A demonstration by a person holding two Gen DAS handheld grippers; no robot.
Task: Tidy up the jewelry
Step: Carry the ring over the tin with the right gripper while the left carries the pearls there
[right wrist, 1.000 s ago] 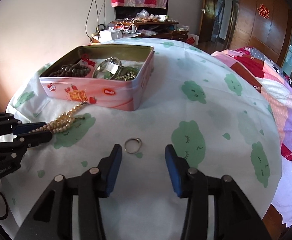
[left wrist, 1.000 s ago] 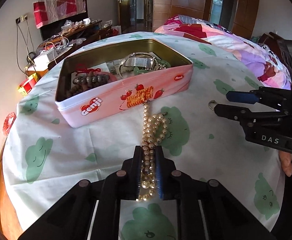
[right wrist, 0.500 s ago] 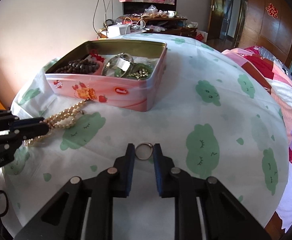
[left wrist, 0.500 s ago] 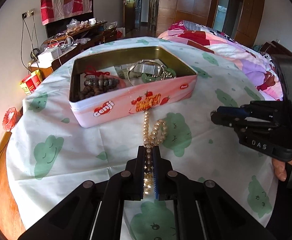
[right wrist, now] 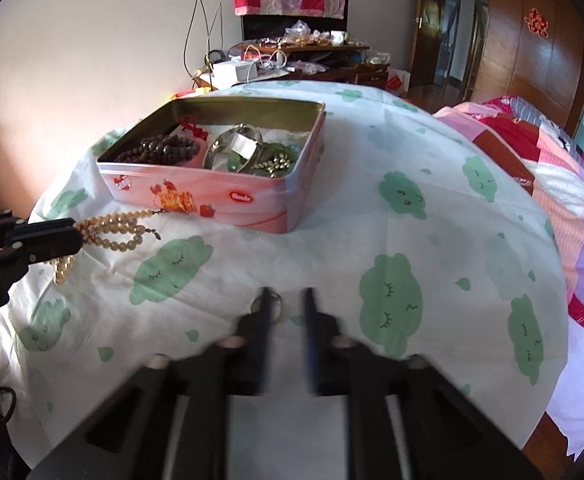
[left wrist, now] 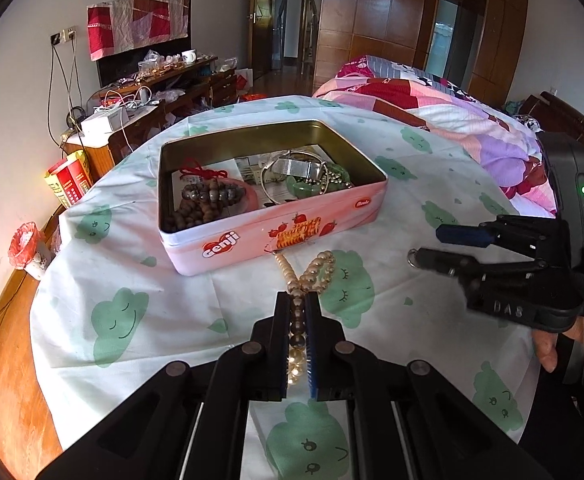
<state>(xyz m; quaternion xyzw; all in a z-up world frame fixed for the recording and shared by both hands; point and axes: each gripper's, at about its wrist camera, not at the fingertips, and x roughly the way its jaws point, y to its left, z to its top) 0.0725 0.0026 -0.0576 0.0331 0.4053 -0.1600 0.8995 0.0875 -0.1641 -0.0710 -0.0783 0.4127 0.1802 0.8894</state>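
The left gripper [left wrist: 299, 312] is clamped on the pearls [left wrist: 311, 272], 2 strands pinched between its jaws, loose loop trailing forward on the cloth [left wrist: 391, 184] toward the tin [left wrist: 276, 232]. The tin sits straight ahead of it, long side facing, so the carry looks like up and forward over the near wall. Pearls are round, glossy, cream; the tin is pink outside, brassy inside, holding dark beads [left wrist: 206, 202] and a metal bangle [left wrist: 292, 172]. The right gripper [right wrist: 288, 308] is blurred, jaws slightly apart; the thin ring [right wrist: 266, 305] sits at its left fingertip, and whether it's gripped I can't tell.
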